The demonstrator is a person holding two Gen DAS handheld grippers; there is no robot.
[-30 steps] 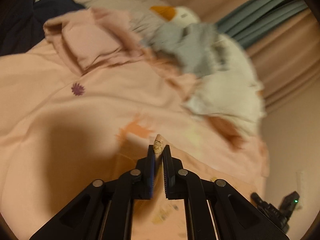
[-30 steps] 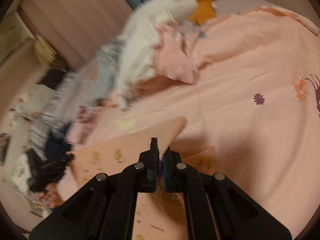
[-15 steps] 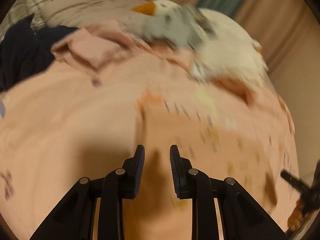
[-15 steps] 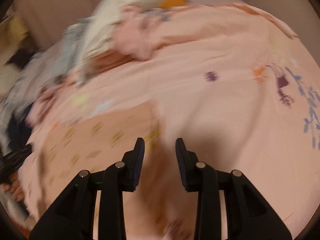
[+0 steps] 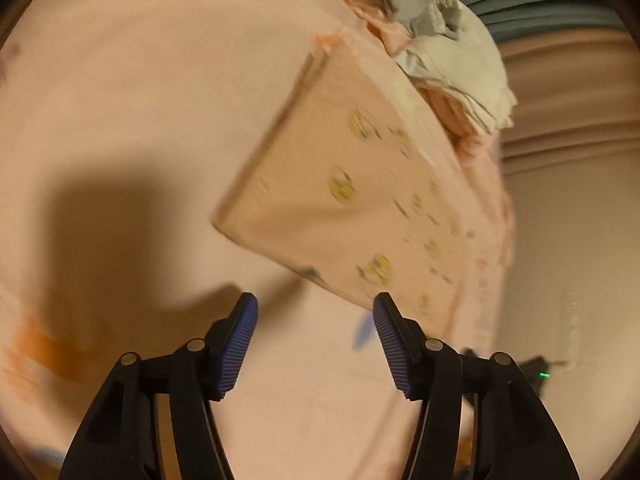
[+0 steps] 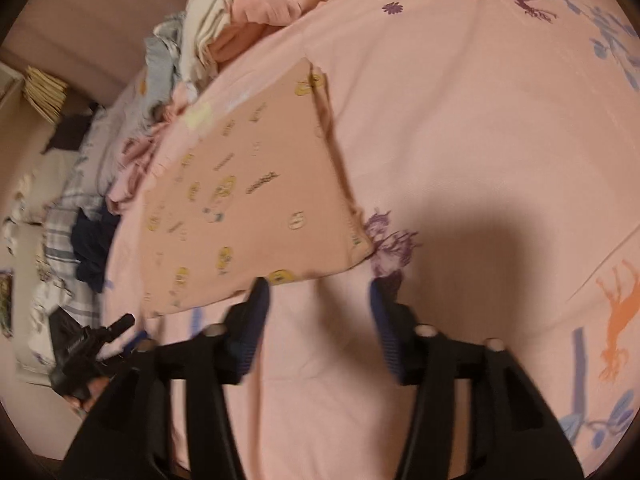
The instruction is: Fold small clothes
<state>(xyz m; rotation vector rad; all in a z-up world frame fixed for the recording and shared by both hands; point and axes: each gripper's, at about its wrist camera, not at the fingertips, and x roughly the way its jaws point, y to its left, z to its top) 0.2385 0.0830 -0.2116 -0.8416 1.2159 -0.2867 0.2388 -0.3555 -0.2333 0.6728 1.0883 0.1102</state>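
A small peach garment with yellow prints (image 5: 352, 200) lies folded flat on the pink bedsheet (image 5: 140, 92); it also shows in the right wrist view (image 6: 256, 208). My left gripper (image 5: 316, 310) is open and empty, hovering just short of the garment's near edge. My right gripper (image 6: 318, 294) is open and empty, hovering just short of the garment's near right corner. The left gripper also shows in the right wrist view (image 6: 88, 344), at the left beyond the garment.
A heap of unfolded clothes (image 5: 436, 28) lies past the garment, seen too in the right wrist view (image 6: 224, 20). More plaid and dark clothes (image 6: 80, 232) lie at the bed's left side. The sheet (image 6: 500, 120) has printed flowers and animals.
Both grippers were shut on corners of the peach garment one second ago; they opened, let it drop flat, and pulled back from it. The garment now lies folded on the sheet.
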